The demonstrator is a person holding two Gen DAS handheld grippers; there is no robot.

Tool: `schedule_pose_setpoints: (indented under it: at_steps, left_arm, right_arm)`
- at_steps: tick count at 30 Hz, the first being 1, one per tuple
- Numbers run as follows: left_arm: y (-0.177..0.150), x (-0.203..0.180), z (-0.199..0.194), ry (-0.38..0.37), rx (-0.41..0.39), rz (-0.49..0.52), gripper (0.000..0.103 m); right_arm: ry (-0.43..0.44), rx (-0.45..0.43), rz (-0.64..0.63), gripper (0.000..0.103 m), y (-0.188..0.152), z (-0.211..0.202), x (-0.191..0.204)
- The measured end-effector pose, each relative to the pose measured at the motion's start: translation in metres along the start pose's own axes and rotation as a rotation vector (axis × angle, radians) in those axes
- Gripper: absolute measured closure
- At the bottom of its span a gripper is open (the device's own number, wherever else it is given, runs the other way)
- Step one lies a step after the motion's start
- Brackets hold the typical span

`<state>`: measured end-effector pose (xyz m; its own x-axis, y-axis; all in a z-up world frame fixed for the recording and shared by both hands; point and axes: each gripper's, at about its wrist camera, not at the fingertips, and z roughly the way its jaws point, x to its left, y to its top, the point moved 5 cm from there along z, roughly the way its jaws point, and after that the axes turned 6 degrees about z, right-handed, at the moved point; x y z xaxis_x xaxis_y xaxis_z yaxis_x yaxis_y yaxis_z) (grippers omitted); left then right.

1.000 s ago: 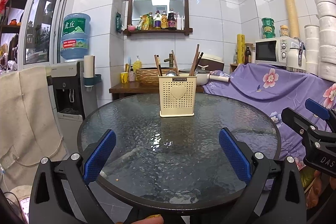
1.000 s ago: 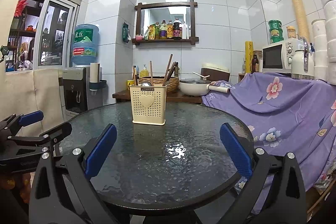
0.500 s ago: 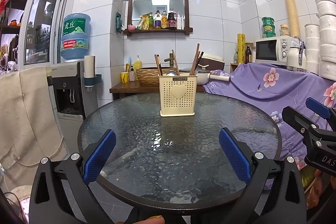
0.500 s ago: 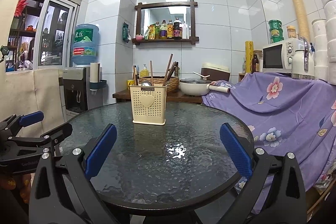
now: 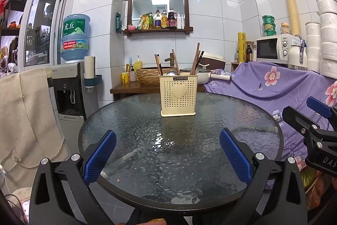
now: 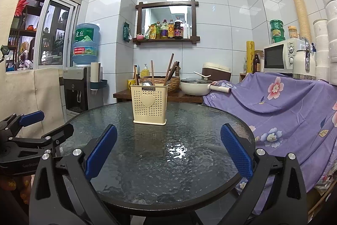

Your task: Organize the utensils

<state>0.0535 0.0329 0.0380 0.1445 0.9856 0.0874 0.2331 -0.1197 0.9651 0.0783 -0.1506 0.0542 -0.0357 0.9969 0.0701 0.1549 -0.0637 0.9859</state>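
**Both claws wide and empty, holder straight ahead**

Now you hold both claws low at the near edge of the round glass table [image 5: 263, 119], and nothing is between their fingers. Your left claw [image 5: 167, 154] has its blue pads spread far apart, and your right claw [image 6: 168, 150] is spread the same way; neither one holds anything.

The cream utensil holder [image 5: 178, 95] stands upright on the far half of the table, well apart from both claws. From the left claw it lies almost directly in front, only a little to the right of the middle line. From the right claw the holder [image 6: 150, 103] lies forward and a little to the left. So it sits between your two hands, and I cannot say which one is nearer.

The chopsticks [image 5: 195, 61] stand inside the holder with their long axis nearly vertical, leaning a little outward at the top. A metal spoon [image 5: 172, 72] shows just above the rim. No loose utensil lies on the glass that I can see.

I judge that a reach must go forward and upward, so the fingers meet a chopstick from the side, across its length.
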Motion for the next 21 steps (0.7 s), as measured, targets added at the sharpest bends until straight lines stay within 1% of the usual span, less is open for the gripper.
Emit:
schedule_pose_setpoints:
  at_steps: [9,11,16,21]
  left_arm:
    - [0.0007,0.0016,-0.0010,0.004,-0.004,-0.007,0.006]
    - [0.0008,0.0029,-0.0003,-0.009,0.003,-0.018,0.007]
    - [0.0000,0.0057,0.0021,0.004,0.024,-0.022,0.007]
    - [0.0000,0.0042,0.0019,0.004,0.024,-0.019,0.007]
  right_arm:
    - [-0.002,0.001,0.001,0.006,-0.0004,-0.0002,0.0008]
    - [-0.002,0.004,0.000,0.006,-0.0017,0.0003,0.0011]
    - [-0.003,0.002,0.001,0.006,-0.0033,0.0000,0.0007]
    - [0.000,0.006,0.001,0.006,-0.0039,-0.0005,0.0012]
